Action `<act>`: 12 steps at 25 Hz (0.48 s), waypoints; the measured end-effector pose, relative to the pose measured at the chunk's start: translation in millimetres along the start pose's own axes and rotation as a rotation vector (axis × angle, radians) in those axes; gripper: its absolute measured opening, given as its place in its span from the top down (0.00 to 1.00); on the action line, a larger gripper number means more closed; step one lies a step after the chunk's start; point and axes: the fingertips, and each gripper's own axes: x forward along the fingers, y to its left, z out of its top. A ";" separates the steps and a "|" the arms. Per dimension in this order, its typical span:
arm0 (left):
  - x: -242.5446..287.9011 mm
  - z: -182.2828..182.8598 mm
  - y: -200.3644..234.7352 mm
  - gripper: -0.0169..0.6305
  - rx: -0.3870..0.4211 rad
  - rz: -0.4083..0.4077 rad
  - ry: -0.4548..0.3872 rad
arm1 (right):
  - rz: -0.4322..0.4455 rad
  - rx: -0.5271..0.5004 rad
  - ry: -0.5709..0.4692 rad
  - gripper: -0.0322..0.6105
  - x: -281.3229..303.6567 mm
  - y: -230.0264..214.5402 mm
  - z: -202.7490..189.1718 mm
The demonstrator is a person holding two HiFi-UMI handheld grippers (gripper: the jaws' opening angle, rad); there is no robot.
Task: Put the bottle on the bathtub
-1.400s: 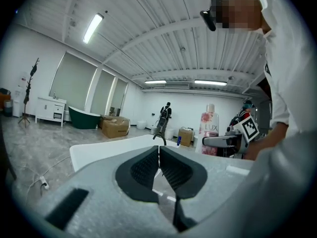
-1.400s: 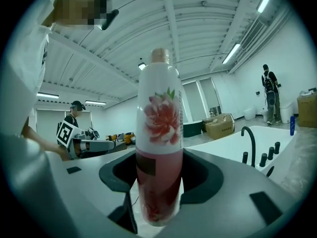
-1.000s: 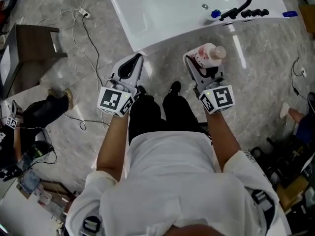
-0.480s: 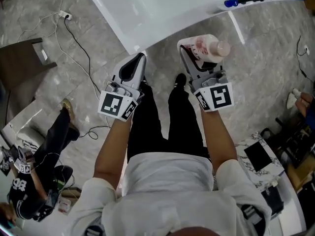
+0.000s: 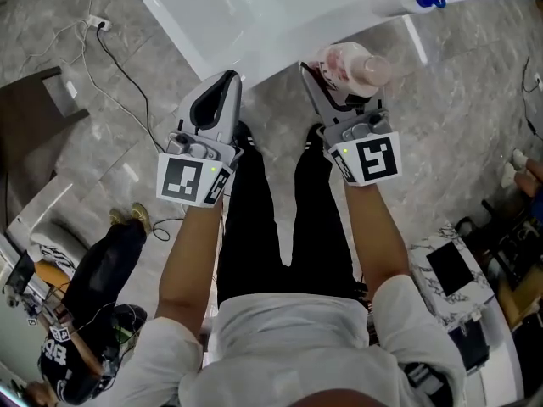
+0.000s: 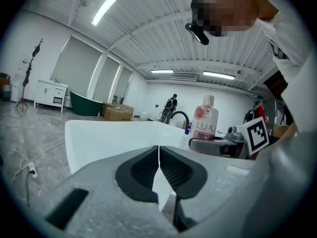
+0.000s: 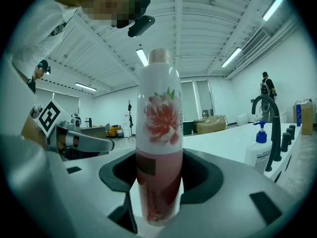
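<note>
Bottle (image 7: 159,133): where does it stand, reading left to right?

From my remote desk: at left, my left gripper (image 6: 158,155) hangs over the grey stone floor (image 5: 102,125), close to the near corner of the white bathtub (image 5: 254,11). Its jaws are clenched together with nothing between them.

And the middle of the frame?

The person's dark trousers (image 5: 254,227) run down between the two grippers. Right of them, my right gripper (image 5: 339,87) is grasping the bottle by its pink lower half, one dark pad on either side. It stands upright along the jaws, white above with a red flower print and a pale cap. It is held in the air just short of the tub's near rim, not resting on it.

Anything at far right?

On the tub's far-right ledge, a white pump dispenser (image 7: 258,150) with a blue head stands just beside a black curved faucet (image 7: 270,118).
</note>
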 end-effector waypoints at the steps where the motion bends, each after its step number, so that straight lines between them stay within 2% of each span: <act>1: 3.9 -1.0 3.7 0.94 0.006 0.001 -0.003 | 0.001 0.003 -0.002 0.58 5.0 -1.3 -3.5; 12: 18.1 -30.5 22.6 0.94 -0.004 -0.013 -0.013 | 0.025 -0.023 -0.011 0.58 39.1 -0.7 -54.5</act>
